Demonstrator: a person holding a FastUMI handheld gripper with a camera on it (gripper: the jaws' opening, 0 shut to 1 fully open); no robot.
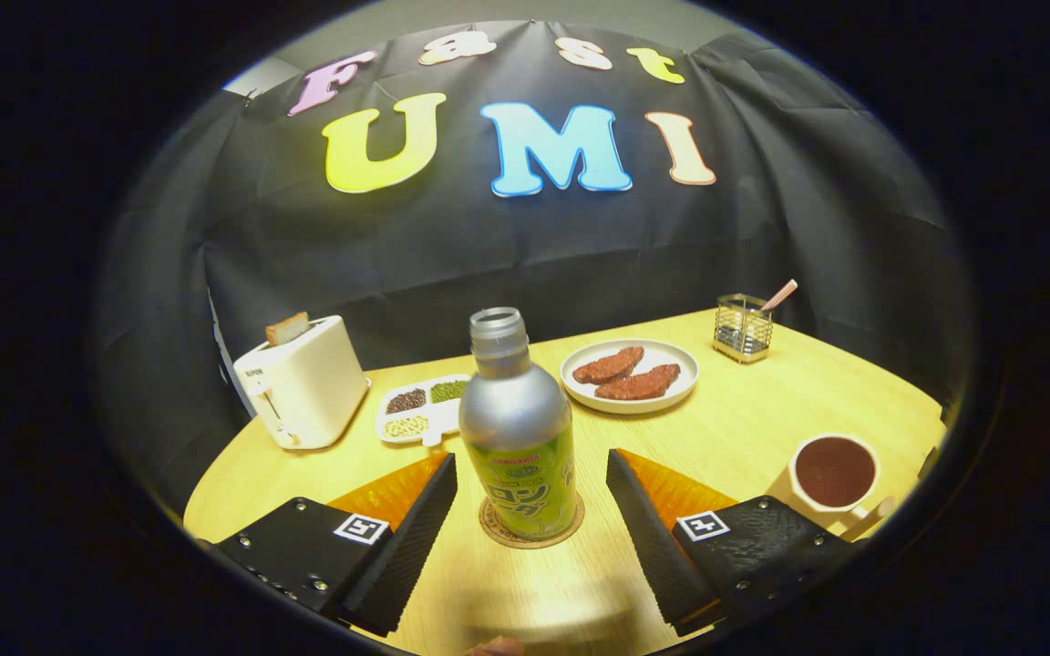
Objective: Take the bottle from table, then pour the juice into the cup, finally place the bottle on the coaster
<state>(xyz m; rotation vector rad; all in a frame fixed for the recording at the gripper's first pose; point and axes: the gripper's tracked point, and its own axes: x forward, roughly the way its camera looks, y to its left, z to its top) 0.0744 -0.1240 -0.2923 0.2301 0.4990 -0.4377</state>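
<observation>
Fingers [531, 510] spread wide, gripping nothing, flanking bottle [518, 428] that stands upright and uncapped on coaster [530, 531] on tabletop [744, 419]; cup [833, 478] holds dark juice beyond right finger; placing step apparently complete, next move likely a straight withdrawal without nudging bottle.

A smooth, matt metal bottle [517, 424] with a shiny label was seen on a round cork-like coaster [530, 531]. The table [744, 424] looked like smooth pale wood. At two o'clock, a wire metal holder [743, 328] shone.

The gripper [530, 499] fingers were spread apart, touching nothing.
</observation>
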